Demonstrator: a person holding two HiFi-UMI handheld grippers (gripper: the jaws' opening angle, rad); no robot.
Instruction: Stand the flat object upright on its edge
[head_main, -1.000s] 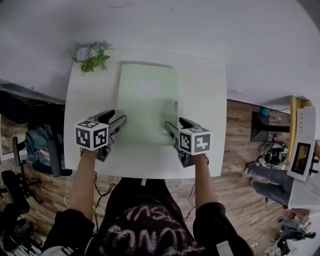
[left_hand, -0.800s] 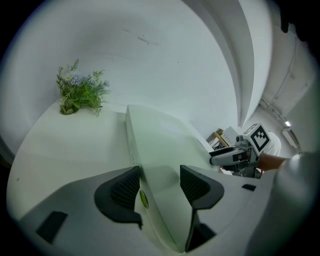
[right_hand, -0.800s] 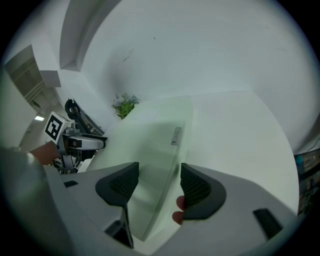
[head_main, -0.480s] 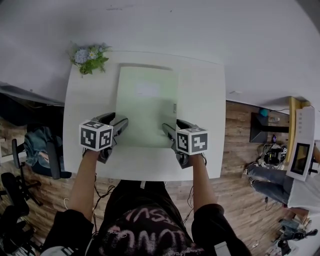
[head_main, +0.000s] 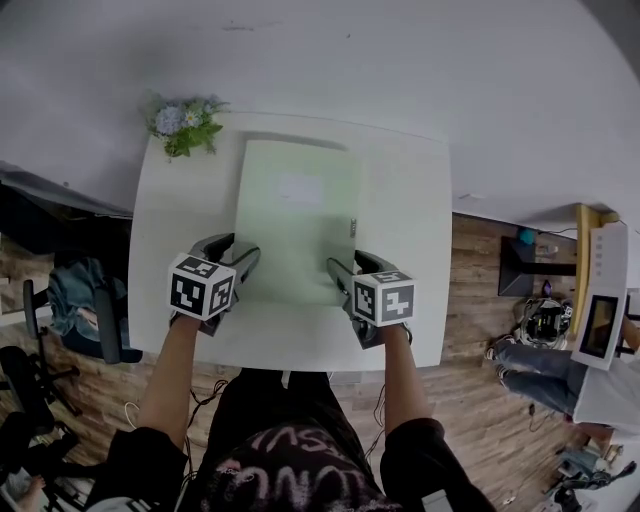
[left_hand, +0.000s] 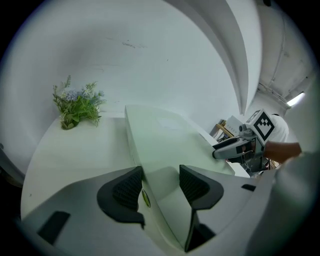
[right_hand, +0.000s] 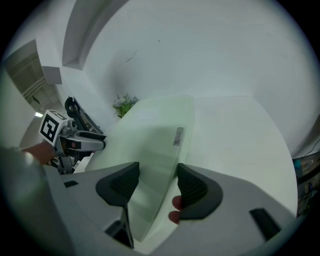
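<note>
A pale green flat board (head_main: 295, 220) lies on the white table (head_main: 400, 200), its long side running away from me. My left gripper (head_main: 238, 255) is at the board's near left corner. In the left gripper view the board's left edge (left_hand: 150, 165) runs between the jaws of the left gripper (left_hand: 161, 186), which stand apart on either side of it. My right gripper (head_main: 348, 268) is at the near right corner. The board's right edge (right_hand: 170, 155) passes between that gripper's (right_hand: 157, 185) spread jaws. A small grey label (right_hand: 178, 136) sits near that edge.
A small bunch of artificial flowers (head_main: 183, 118) stands at the table's far left corner, close to the white wall. Wooden floor surrounds the table. A dark chair (head_main: 100, 310) is at the left, and a seated person (head_main: 560, 370) and a shelf are at the right.
Both grippers have moved inward onto the board's near corners, the left one more than the right. The board has stayed in place on the table.
</note>
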